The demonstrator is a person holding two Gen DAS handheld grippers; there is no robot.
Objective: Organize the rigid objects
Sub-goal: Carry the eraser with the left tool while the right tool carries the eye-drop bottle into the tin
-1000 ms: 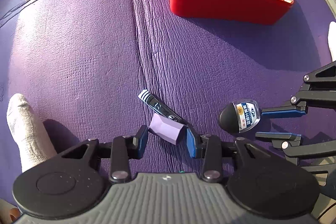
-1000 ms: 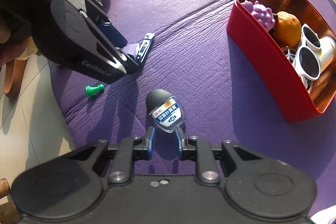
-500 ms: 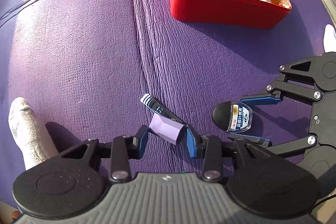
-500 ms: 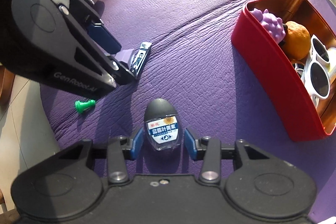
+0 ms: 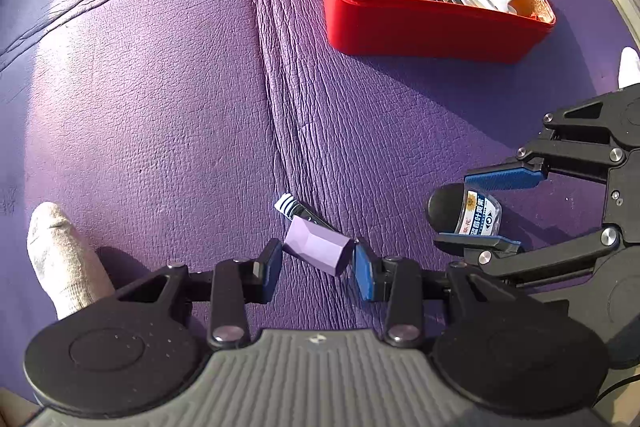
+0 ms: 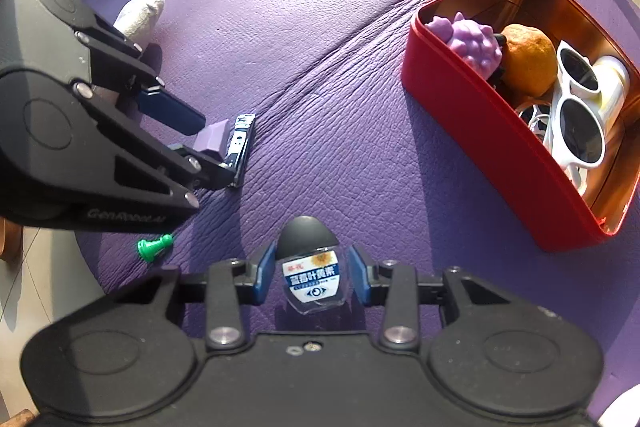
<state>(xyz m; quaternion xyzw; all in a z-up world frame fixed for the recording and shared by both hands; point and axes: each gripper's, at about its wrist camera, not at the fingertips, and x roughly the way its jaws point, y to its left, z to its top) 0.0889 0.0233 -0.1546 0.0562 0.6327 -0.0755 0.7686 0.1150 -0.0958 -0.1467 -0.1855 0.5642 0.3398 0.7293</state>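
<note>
Only the right wrist view shows the green pawn (image 6: 154,247) near the cushion edge (image 6: 86,251). Left gripper (image 5: 316,259) is clamped on a purple block (image 5: 318,251), nail clipper (image 5: 298,213) just beyond. Right gripper (image 6: 310,273) is closing – bottle (image 6: 310,267) between the fingers, a gap visible on one side. Red box (image 5: 420,23) sits well apart across bare purple cushion.

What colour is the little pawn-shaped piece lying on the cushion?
Green; the pawn shows best in the right wrist view.
</note>
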